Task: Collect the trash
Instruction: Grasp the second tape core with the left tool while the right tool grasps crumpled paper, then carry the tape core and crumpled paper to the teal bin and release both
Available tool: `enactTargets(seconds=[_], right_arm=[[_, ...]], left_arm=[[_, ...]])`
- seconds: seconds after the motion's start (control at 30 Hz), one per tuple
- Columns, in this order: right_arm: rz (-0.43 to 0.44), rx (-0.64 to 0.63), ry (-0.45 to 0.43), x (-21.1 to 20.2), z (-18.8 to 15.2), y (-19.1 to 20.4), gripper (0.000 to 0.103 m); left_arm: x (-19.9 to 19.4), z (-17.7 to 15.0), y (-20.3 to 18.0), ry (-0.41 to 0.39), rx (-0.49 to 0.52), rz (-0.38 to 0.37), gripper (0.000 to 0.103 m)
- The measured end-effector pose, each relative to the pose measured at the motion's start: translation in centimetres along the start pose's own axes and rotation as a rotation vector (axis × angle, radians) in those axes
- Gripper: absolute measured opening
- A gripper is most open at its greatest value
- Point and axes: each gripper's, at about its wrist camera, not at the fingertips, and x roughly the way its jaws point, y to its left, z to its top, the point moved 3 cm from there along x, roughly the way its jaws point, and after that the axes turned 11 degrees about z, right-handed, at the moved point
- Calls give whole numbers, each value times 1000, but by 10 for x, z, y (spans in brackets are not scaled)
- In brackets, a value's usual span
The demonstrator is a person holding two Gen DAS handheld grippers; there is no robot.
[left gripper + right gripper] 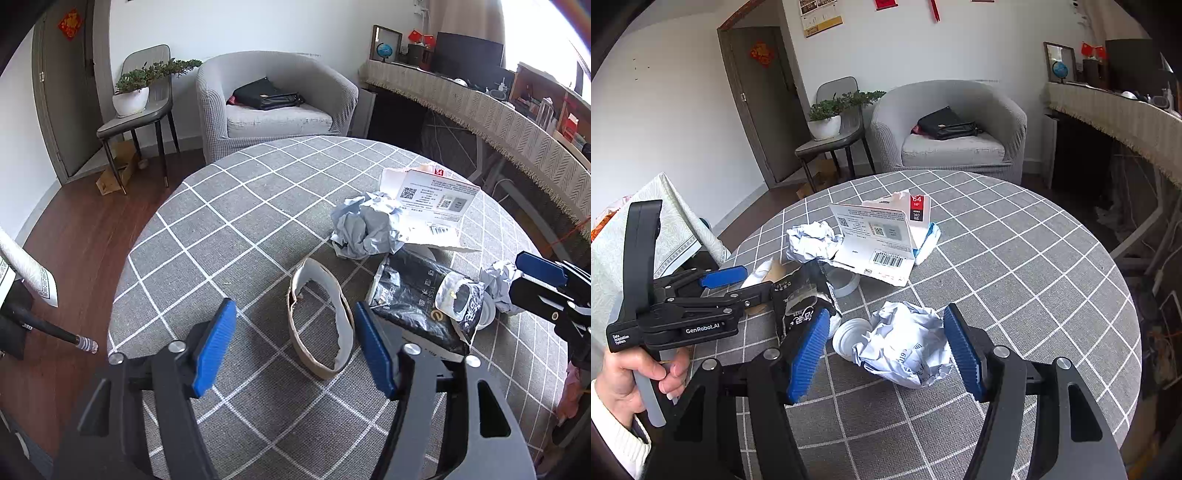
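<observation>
Behind checked round table, grey armchair.

Table, approx counts:
- 2 crumpled paper balls: one at 12 o'clock, one at 6.
- 1 torn white box w/ barcode, 12 o'clock.
- 1 black wrapper, 9 o'clock.
- 1 torn cardboard ring.
- 1 tape roll.
- 1 white lid-like piece.

Off table: 1 armchair, 1 chair, 1 potted plant, 1 black bag.
</observation>
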Motion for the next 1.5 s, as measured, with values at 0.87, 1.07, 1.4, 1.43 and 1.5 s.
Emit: enactTargets(seconds=[0.87,1.07,1.4,1.43,1.5], right_arm=[[-54,84,36,6,-10,-10,56],[-85,59,-20,-9,-11,9,56],[-20,26,-58,-12,-12,57,56],[-12,21,-57,-11,-13,63,56],[7,17,-55,-8,-15,76,56]], left_arm=[[-28,-17,5,-26,-22,-52,31],[-44,-29,11,-41,-27,-59,31],[-73,-50,46,-73,-59,-28,31],[-75,-51,51,-75,-61,-24,31],[-80,-55,60,-80,-66,-18,31]])
